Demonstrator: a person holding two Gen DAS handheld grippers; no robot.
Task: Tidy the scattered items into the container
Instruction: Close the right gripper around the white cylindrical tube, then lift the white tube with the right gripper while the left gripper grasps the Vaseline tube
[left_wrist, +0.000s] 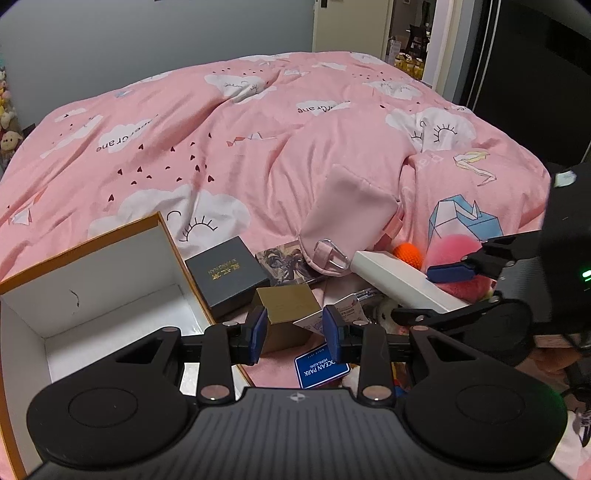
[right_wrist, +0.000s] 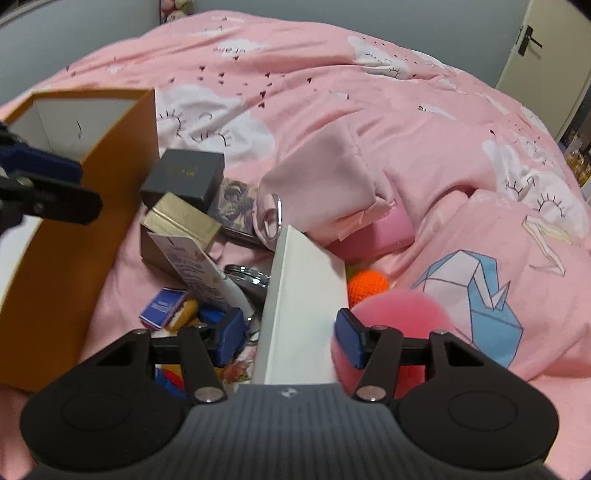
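Pick-up step: left tongs (left_wrist: 294, 328) clamp the gold box (left_wrist: 288, 306); right tongs (right_wrist: 291, 338) grip the white box (right_wrist: 303, 295), lower centre; next, carry both to the orange container (left_wrist: 92, 280), lower left.

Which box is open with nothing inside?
The big orange box. Its top is off and its white inside shows bare. The black box, gold box and long white box are all closed.

Left gripper (left_wrist: 293, 328) at the gold box (left_wrist: 286, 308)

Its blue pads flank the gold box on the pink duvet (left_wrist: 258, 147), beside the open orange container (left_wrist: 110, 291); whether they press is unclear. At right, the right gripper (left_wrist: 439, 291) grips a white box (left_wrist: 399, 282).
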